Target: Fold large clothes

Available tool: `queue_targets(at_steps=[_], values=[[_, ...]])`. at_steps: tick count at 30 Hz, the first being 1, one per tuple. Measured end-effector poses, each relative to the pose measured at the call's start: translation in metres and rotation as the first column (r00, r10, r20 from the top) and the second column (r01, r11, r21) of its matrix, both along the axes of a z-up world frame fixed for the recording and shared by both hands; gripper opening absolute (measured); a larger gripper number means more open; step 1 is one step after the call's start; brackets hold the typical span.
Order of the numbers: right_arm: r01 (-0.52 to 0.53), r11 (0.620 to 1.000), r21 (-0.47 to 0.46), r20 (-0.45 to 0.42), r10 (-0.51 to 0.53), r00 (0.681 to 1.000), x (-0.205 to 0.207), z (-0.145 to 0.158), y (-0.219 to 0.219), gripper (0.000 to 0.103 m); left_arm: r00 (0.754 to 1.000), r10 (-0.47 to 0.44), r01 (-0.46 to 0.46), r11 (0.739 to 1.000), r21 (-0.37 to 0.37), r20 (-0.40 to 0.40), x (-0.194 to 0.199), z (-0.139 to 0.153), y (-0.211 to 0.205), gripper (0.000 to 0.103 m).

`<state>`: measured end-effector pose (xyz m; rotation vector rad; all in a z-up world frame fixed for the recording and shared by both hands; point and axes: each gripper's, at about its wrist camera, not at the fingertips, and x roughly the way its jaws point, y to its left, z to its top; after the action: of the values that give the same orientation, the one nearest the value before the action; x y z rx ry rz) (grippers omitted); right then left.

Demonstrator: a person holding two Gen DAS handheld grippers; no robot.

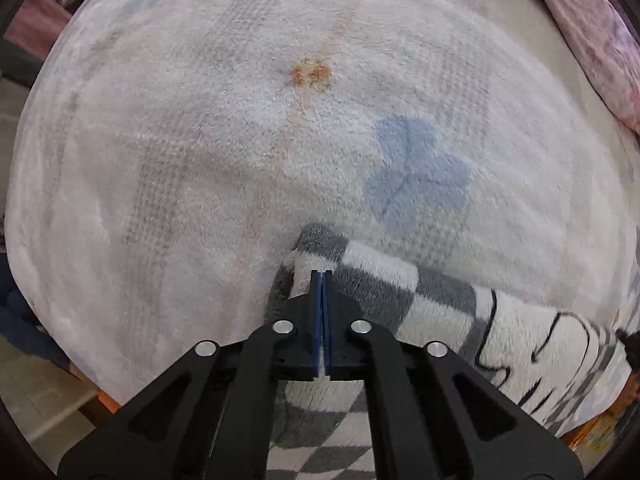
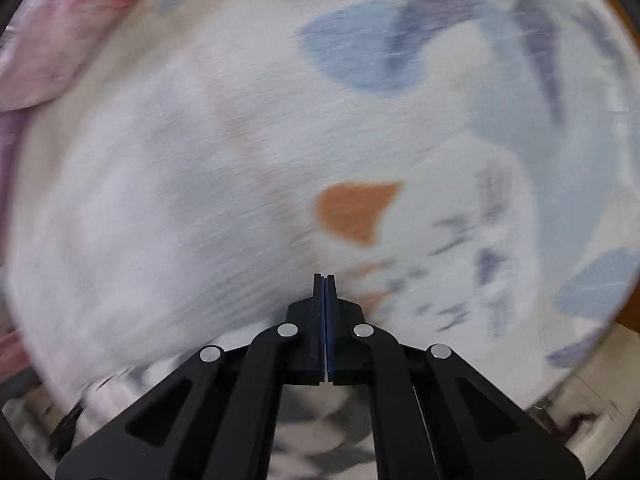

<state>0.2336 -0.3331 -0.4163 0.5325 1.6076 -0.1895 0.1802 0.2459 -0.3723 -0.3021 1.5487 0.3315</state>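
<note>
A large fluffy white blanket (image 1: 248, 152) with pale blue flowers and an orange spot fills the left wrist view, spread flat. Its folded-over edge (image 1: 384, 276) shows a grey-and-white checked side with black writing. My left gripper (image 1: 321, 274) is shut on this checked edge, with cloth pinched between the blue pads. In the right wrist view the same blanket (image 2: 168, 200) is blurred by motion. My right gripper (image 2: 324, 278) is shut, with checked cloth (image 2: 320, 432) under the fingers; a thin white strip shows between its pads.
A pink and purple patterned cloth (image 1: 592, 40) lies bunched at the far right of the left wrist view and at the upper left of the right wrist view (image 2: 52, 40). A sheet with blue and purple shapes (image 2: 520, 80) lies under the blanket. Floor (image 1: 36, 396) shows at lower left.
</note>
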Motion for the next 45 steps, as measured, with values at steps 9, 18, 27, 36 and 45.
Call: queue_targets(at_steps=[9,18,27,36,45], values=[[-0.017,0.993,0.12,-0.023,0.019,1.0,-0.097,0.01,-0.001,0.062,0.997,0.023,-0.03,0.995,-0.094,-0.069,-0.071,0.005,0.006,0.074],[0.019,0.976,0.217,-0.098,0.002,0.995,-0.146,-0.022,0.018,0.031,0.977,0.032,-0.078,0.974,-0.211,-0.211,-0.145,-0.027,0.001,0.054],[0.018,0.997,-0.069,-0.148,-0.028,0.989,-0.125,0.0,0.046,0.02,0.981,-0.049,0.028,0.993,-0.113,-0.188,-0.154,-0.006,-0.02,0.019],[0.001,0.999,-0.045,-0.195,-0.01,0.981,-0.157,0.018,0.068,0.052,0.97,-0.037,0.009,0.993,-0.116,-0.24,-0.163,-0.016,-0.051,0.071],[0.127,0.98,-0.154,-0.269,-0.165,0.949,-0.224,0.013,0.075,0.0,0.972,-0.057,0.033,0.994,-0.109,-0.228,-0.188,-0.002,-0.074,0.028]])
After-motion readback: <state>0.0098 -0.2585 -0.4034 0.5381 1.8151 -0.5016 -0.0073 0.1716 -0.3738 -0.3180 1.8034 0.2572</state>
